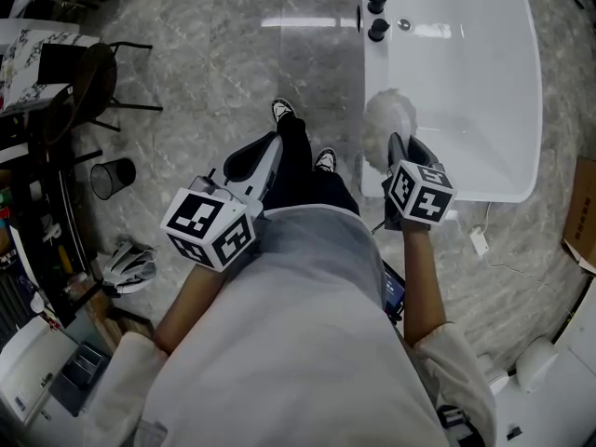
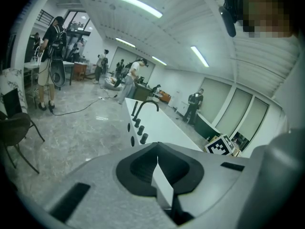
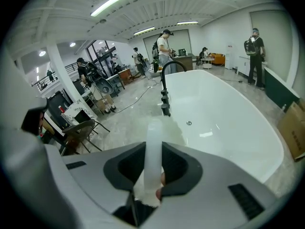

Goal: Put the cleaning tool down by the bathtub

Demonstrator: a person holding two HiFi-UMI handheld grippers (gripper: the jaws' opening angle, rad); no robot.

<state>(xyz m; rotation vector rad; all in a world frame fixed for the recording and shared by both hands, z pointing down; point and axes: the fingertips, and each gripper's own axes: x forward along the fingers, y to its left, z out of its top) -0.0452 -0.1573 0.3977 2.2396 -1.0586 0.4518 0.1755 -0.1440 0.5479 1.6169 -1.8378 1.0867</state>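
Grippers number two, one in each hand of the person who stands on the grey stone floor. The left gripper has its jaws pressed together with nothing between them. It hangs over the floor, well apart from the bathtub. The right gripper has its jaws closed on the pale handle of the one cleaning tool. The fluffy white head of this tool is in the air at the near left corner of the bathtub, just beside the rim. I cannot tell whether the head touches the rim, because the gripper covers its lower part. In the right gripper view the handle rises between the jaws, and its far end is blurred against the white tub.

I count one bathtub and three black knobs in a row on its left rim; the farthest knob is cut off by the top edge of the head view. One curved black faucet shows only in the gripper views. Two shoes show below the person. On the left stand one black wastebasket and one dark chair. One cardboard box is cut off by the right edge. Several people stand far down the room, too small to count surely.
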